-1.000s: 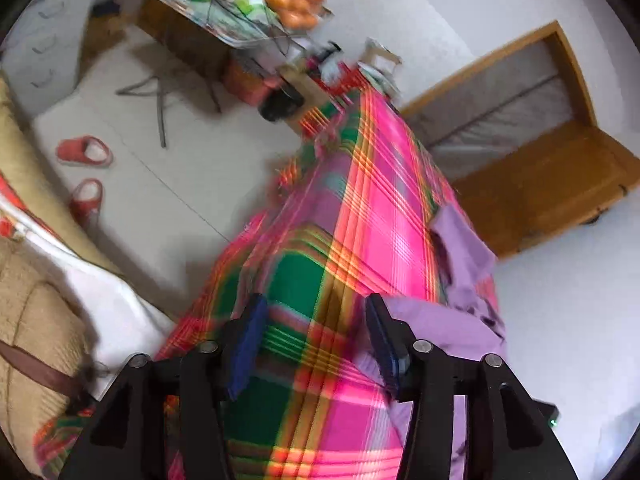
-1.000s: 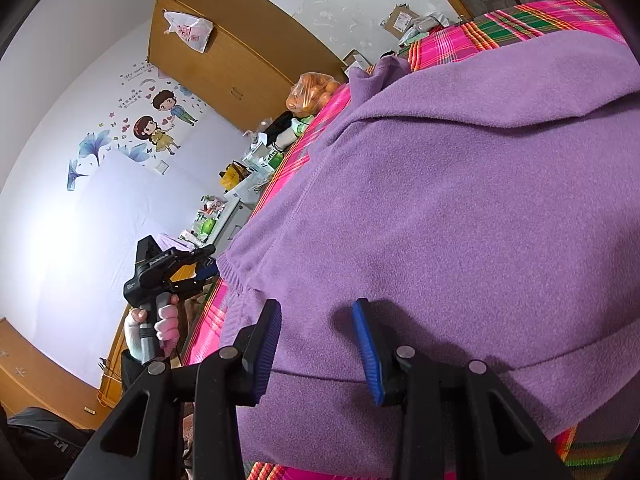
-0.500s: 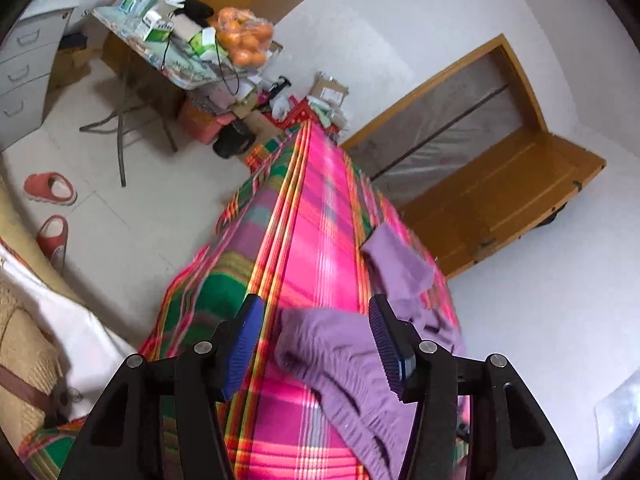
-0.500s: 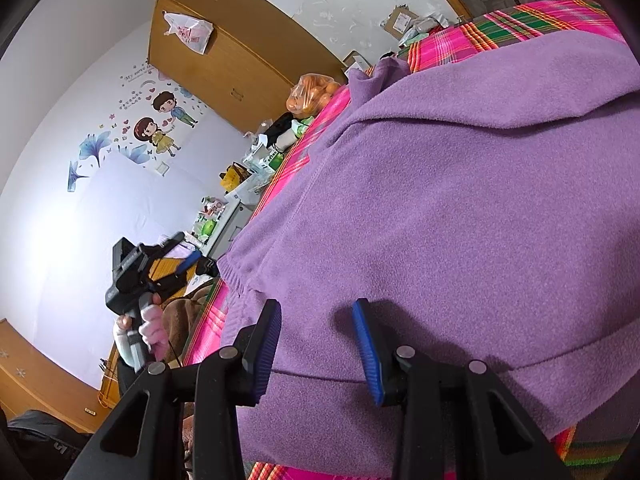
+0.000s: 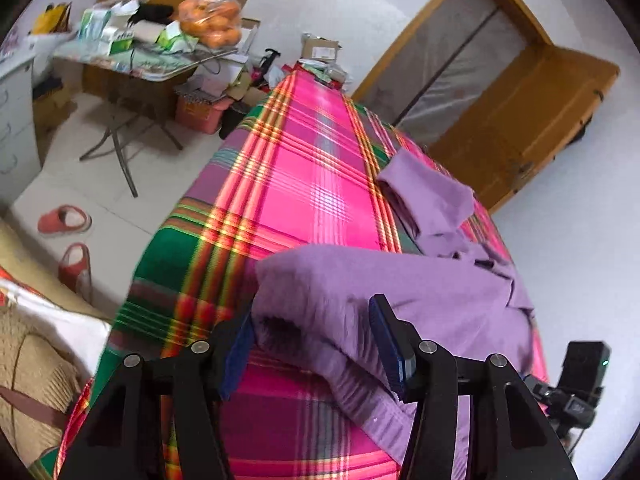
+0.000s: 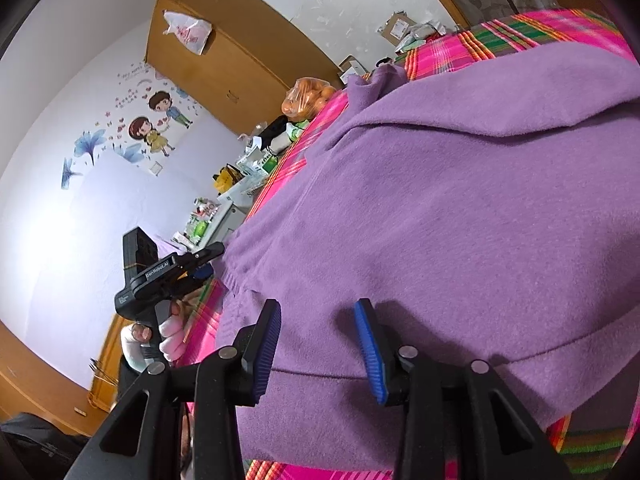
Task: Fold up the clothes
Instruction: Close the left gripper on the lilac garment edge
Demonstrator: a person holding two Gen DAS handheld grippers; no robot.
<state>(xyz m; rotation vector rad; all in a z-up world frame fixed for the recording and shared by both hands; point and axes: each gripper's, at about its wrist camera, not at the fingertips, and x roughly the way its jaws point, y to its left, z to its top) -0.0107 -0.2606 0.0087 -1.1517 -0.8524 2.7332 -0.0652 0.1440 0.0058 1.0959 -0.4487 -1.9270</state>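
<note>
A purple fleece garment (image 5: pixel 420 280) lies spread on a bed with a pink and green plaid cover (image 5: pixel 304 184). One sleeve (image 5: pixel 424 188) stretches toward the far end. My left gripper (image 5: pixel 312 340) stands open, its blue pads on either side of the garment's near cuff end, not closed on it. In the right wrist view the garment (image 6: pixel 460 208) fills most of the frame. My right gripper (image 6: pixel 316 344) hangs open just over its hem. The left gripper (image 6: pixel 160 276), held by a hand, shows at the garment's far edge.
A folding table (image 5: pixel 160 68) with a bag of oranges (image 5: pixel 212 24) and boxes stands past the bed's left side. Red slippers (image 5: pixel 66 220) lie on the tiled floor. A wooden door (image 5: pixel 516 116) stands open at the right. A wooden wardrobe (image 6: pixel 232 56) lines the wall.
My left gripper has swung down and in toward the garment, so the purple cuff end now sits between its open pads. The right gripper has stayed still over the hem.
</note>
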